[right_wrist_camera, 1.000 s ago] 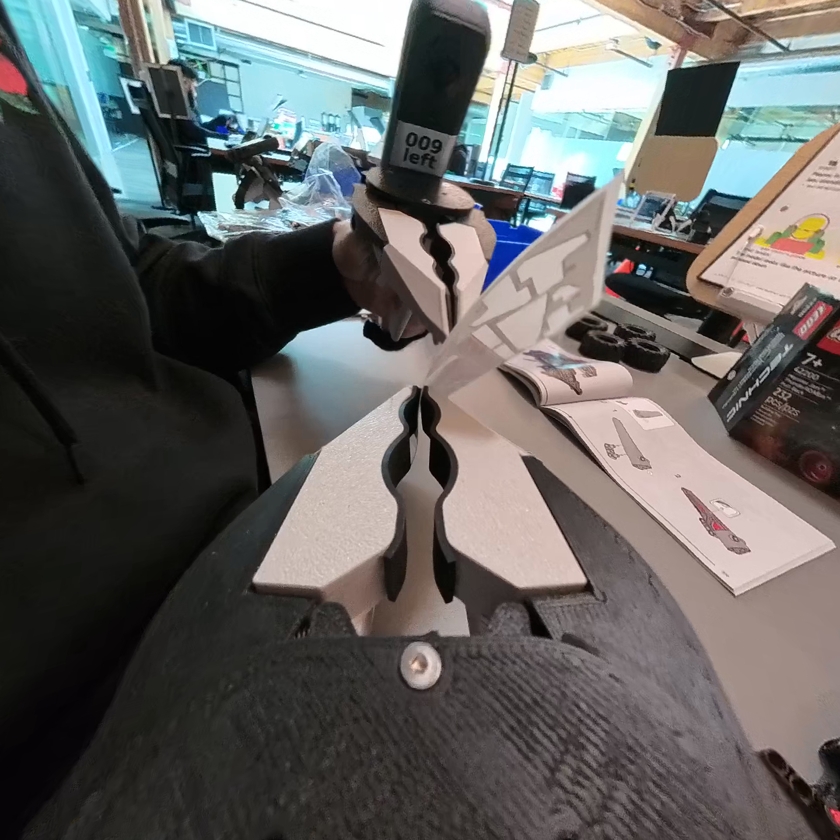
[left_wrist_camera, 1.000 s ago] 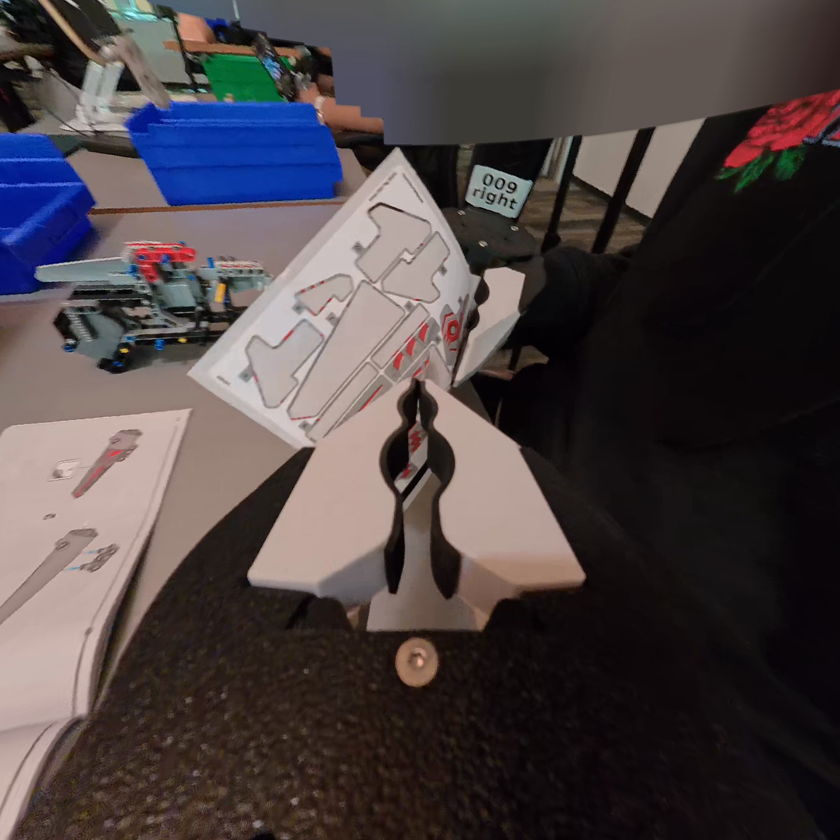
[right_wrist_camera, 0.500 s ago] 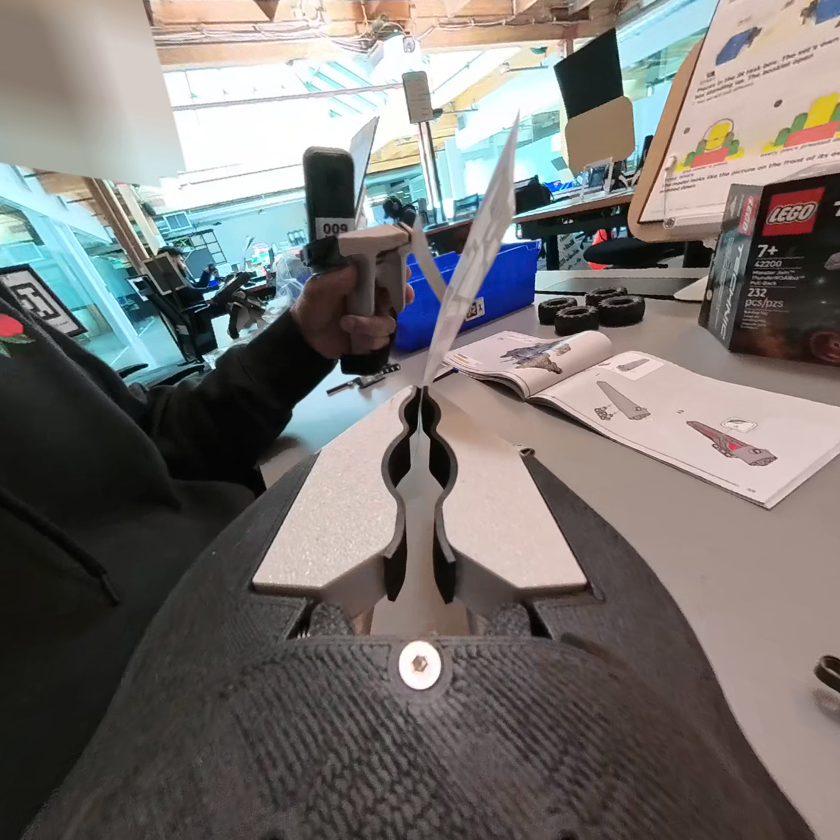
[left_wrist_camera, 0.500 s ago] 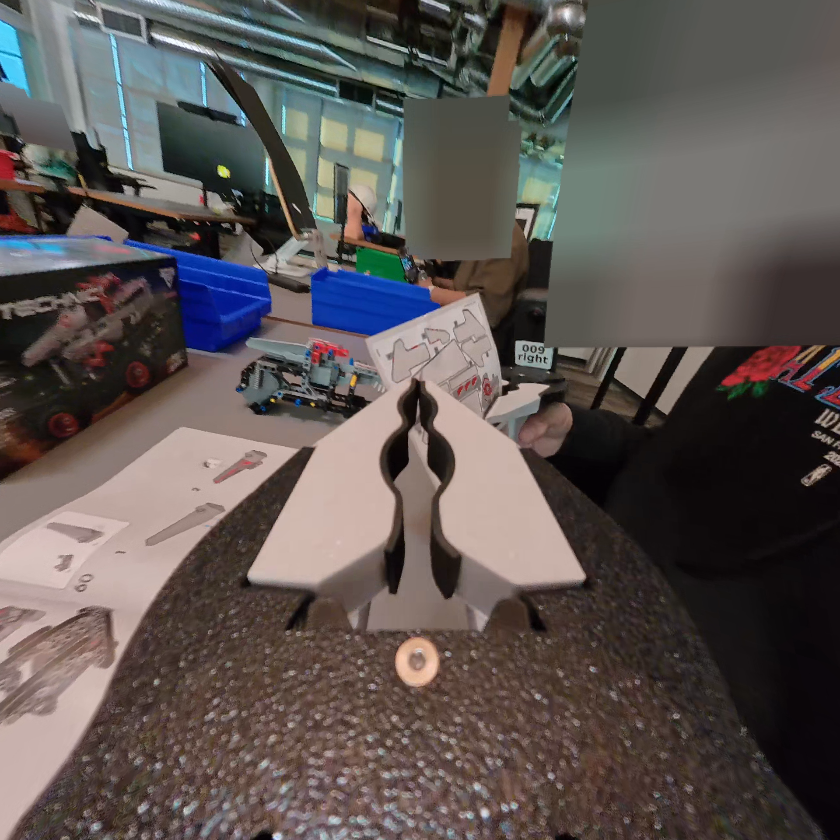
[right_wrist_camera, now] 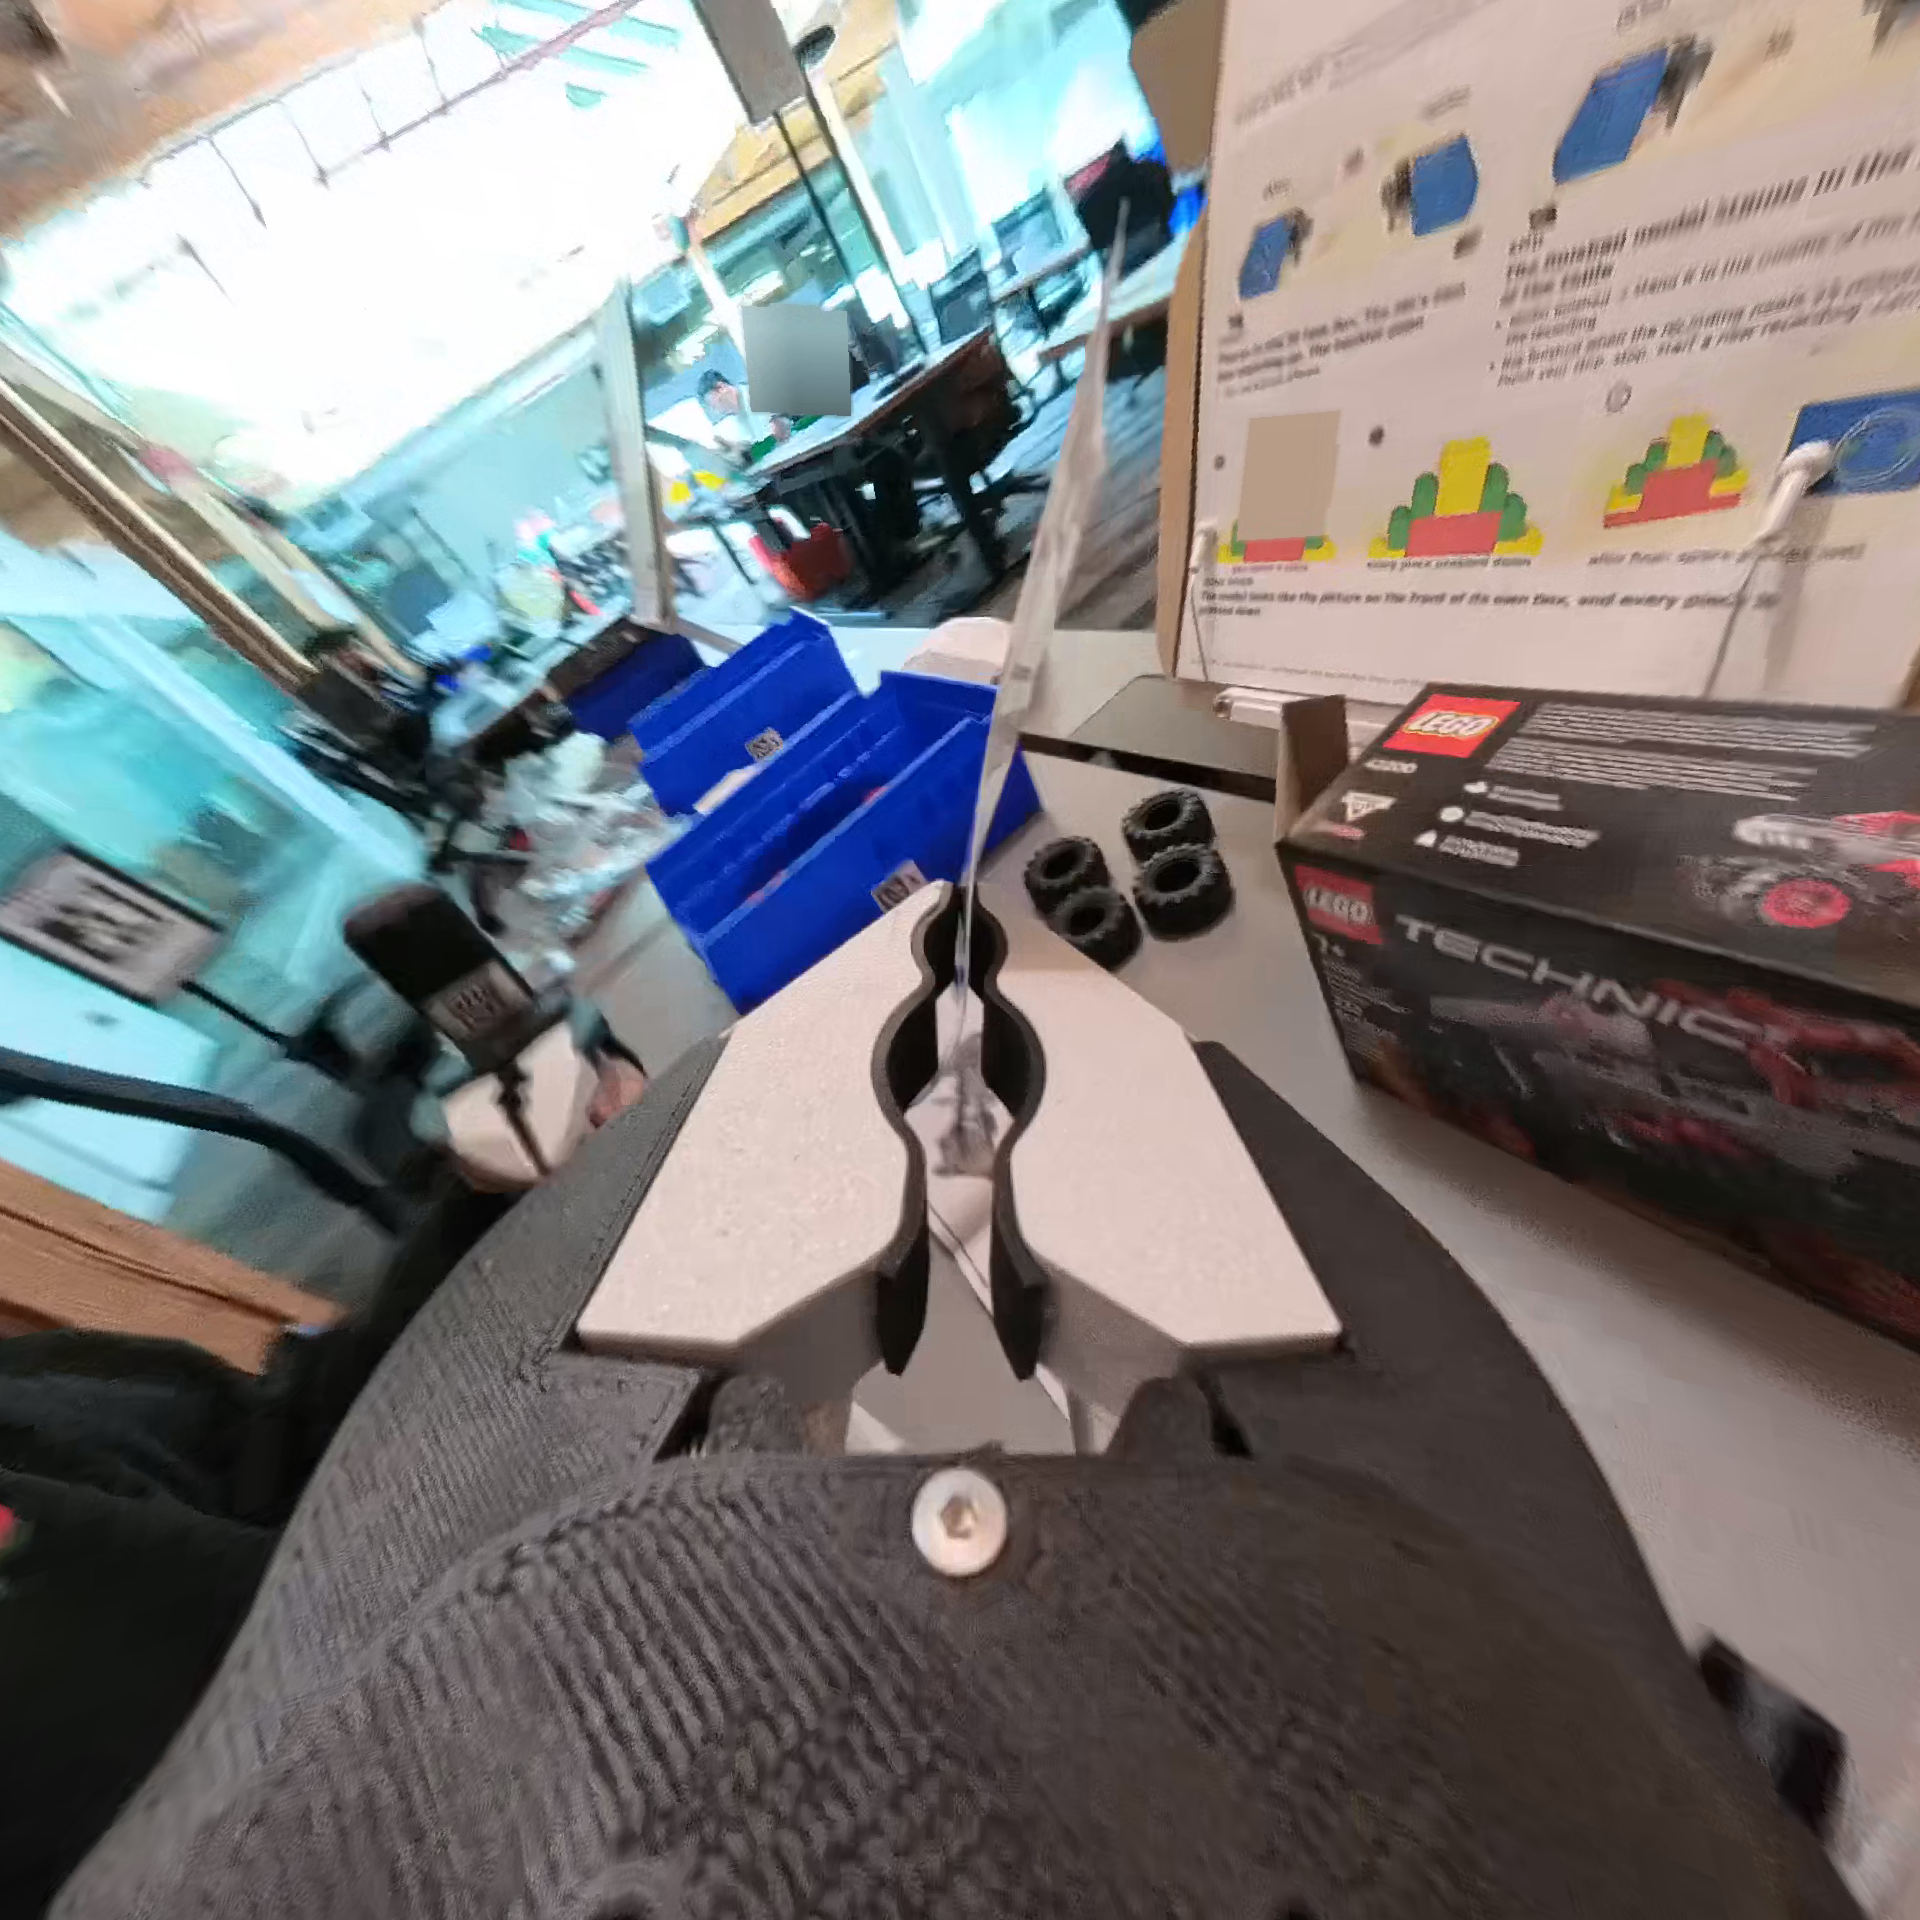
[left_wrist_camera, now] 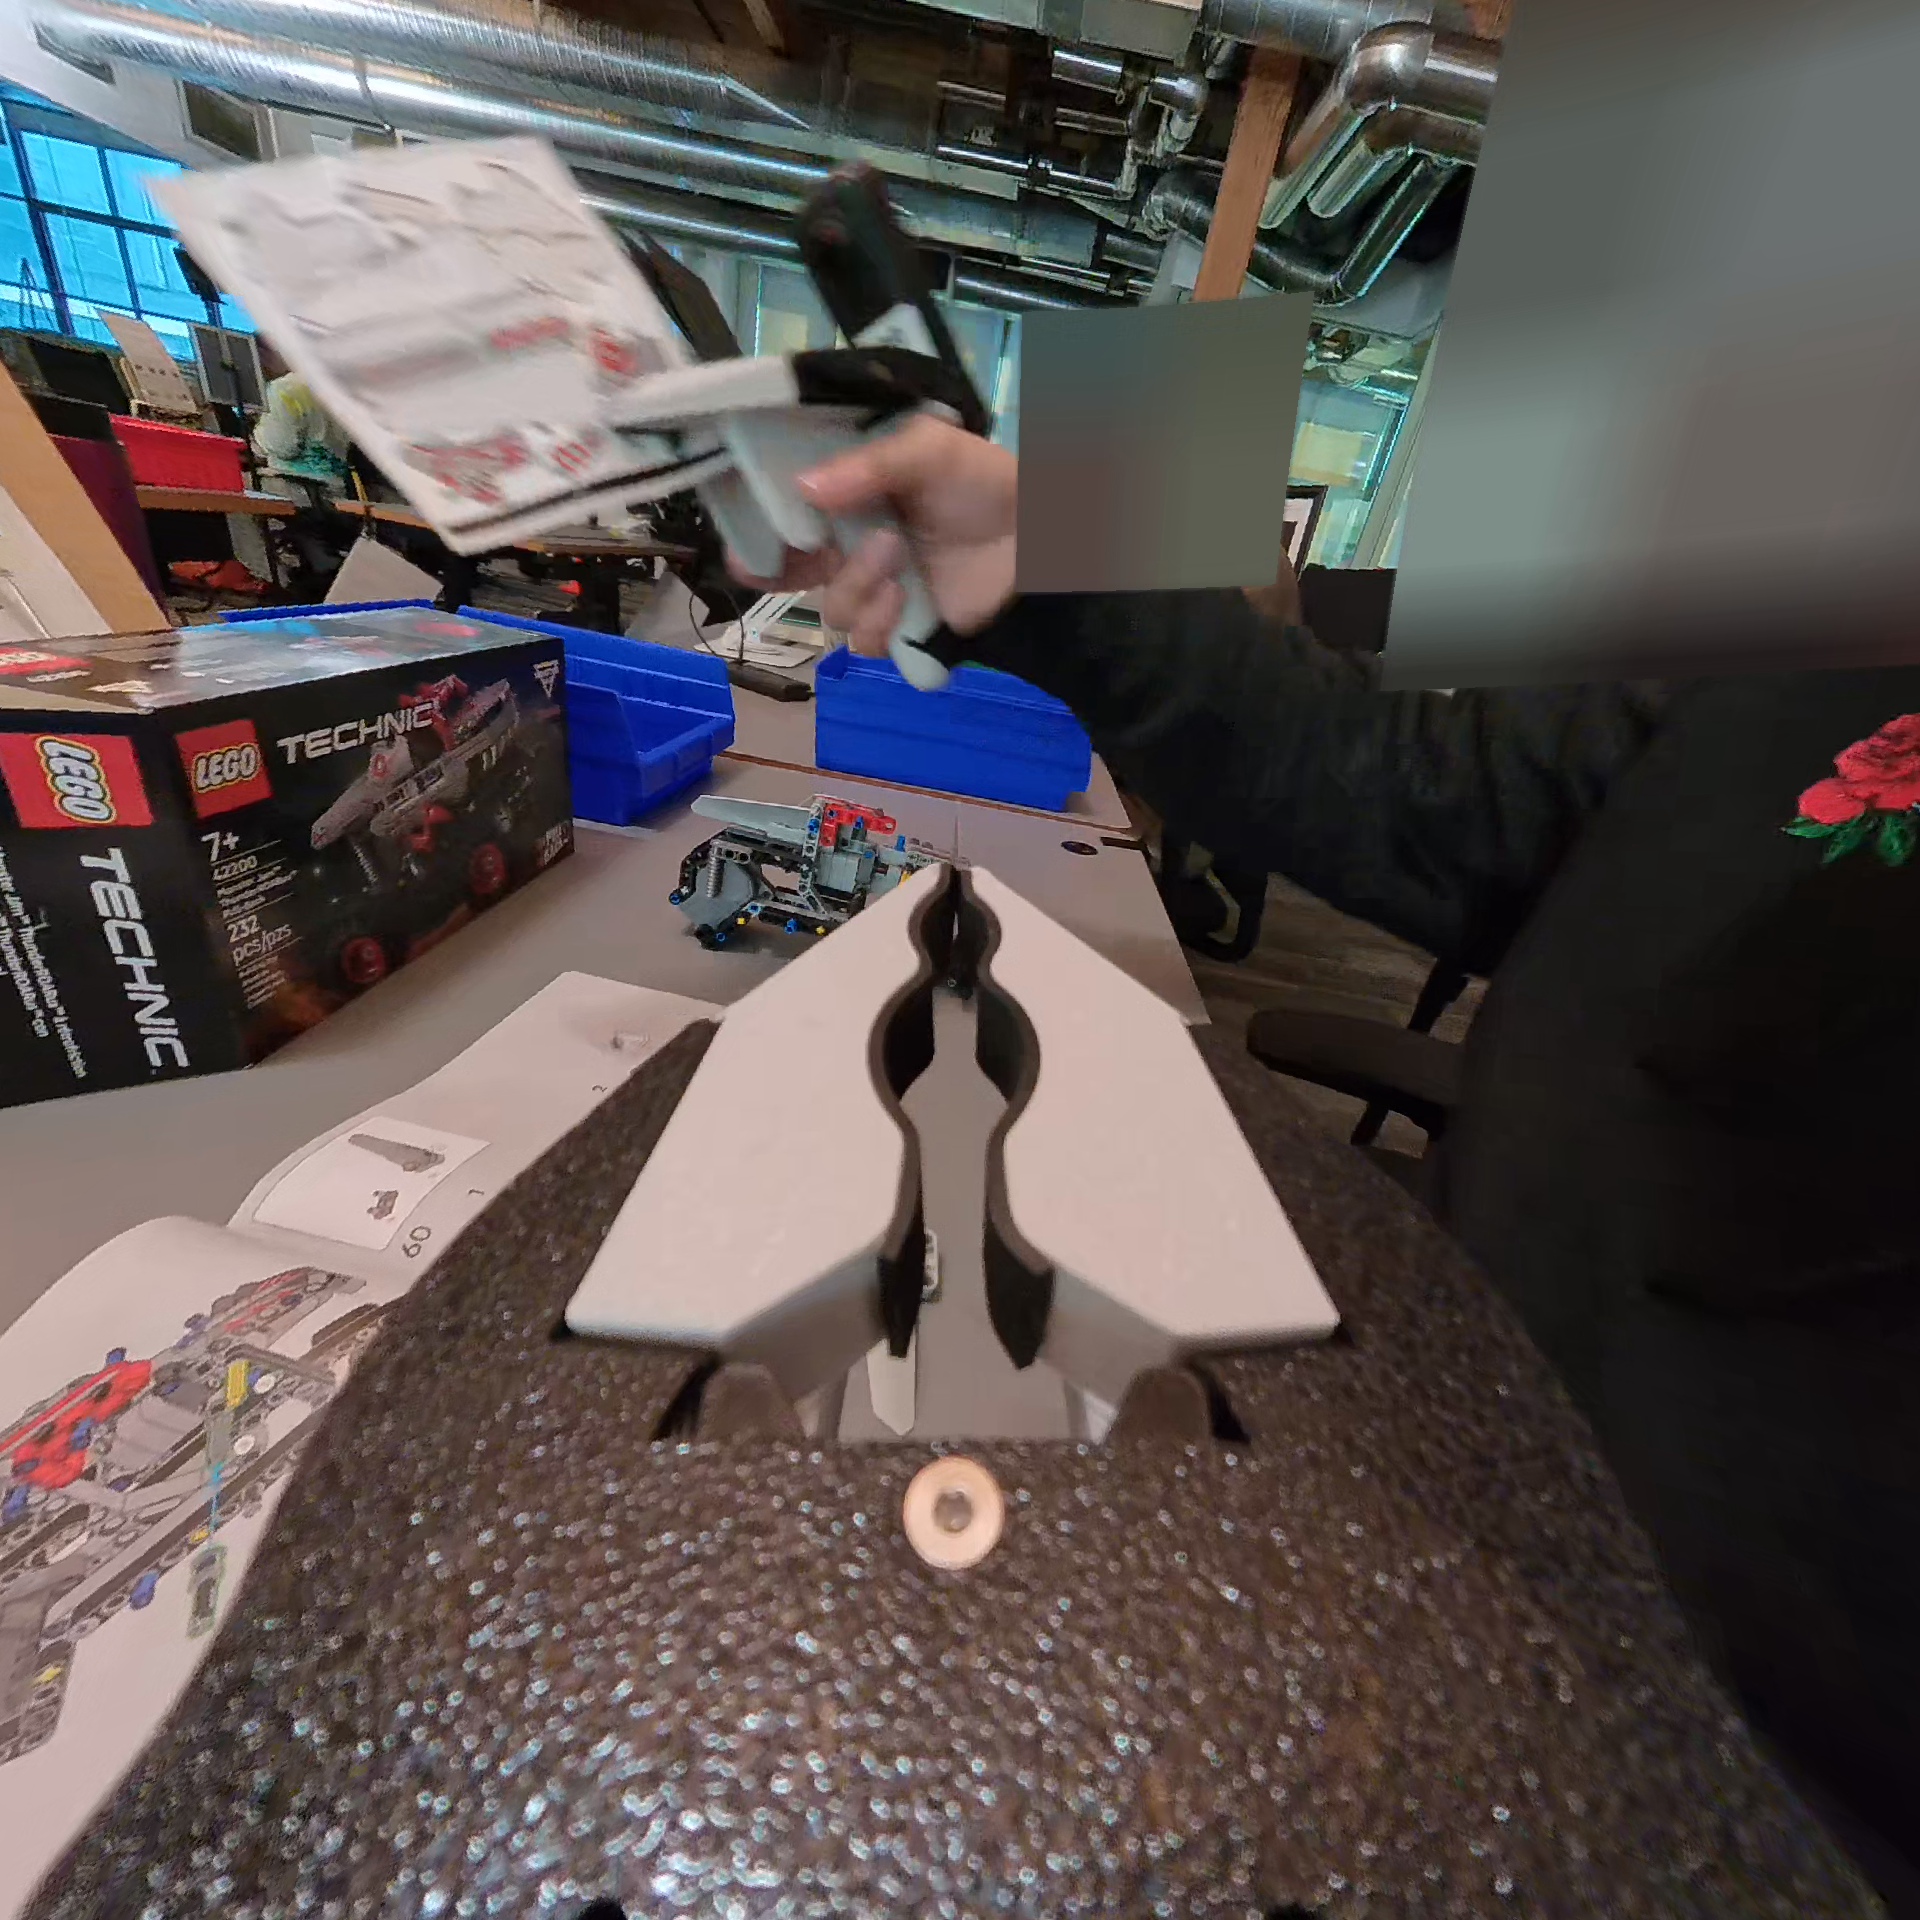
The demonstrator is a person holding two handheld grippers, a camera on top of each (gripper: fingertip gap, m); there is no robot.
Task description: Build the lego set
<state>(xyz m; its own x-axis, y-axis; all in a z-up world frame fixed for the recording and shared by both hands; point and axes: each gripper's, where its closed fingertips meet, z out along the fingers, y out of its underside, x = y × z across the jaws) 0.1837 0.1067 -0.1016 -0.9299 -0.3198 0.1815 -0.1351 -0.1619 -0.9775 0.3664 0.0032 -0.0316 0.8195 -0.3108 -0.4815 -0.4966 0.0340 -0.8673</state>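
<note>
My right gripper (right_wrist_camera: 961,904) is shut on a white sticker sheet (right_wrist_camera: 1049,520), which I see edge-on rising from the tips. In the left wrist view the right gripper (left_wrist_camera: 623,442) is raised high above the table, and the sticker sheet (left_wrist_camera: 416,332) fans out to its left, blurred. My left gripper (left_wrist_camera: 951,883) is shut, low over the table edge and apart from the sheet. A small pale scrap (left_wrist_camera: 928,1262) shows between its fingers; I cannot tell what it is. The partly built grey model (left_wrist_camera: 800,873) sits on the table beyond the left gripper.
The open instruction booklet (left_wrist_camera: 312,1247) lies at the left. The black set box (left_wrist_camera: 281,831) stands behind it and also shows in the right wrist view (right_wrist_camera: 1621,987). Several black tyres (right_wrist_camera: 1132,873), blue bins (right_wrist_camera: 831,831) and an upright instruction board (right_wrist_camera: 1558,312) stand further back. The grippers' ends are close to 25 cm from one another.
The left gripper let go of the sticker sheet and drew back, staying shut. The right gripper lifted the sheet high and swung it towards the box side of the table.
</note>
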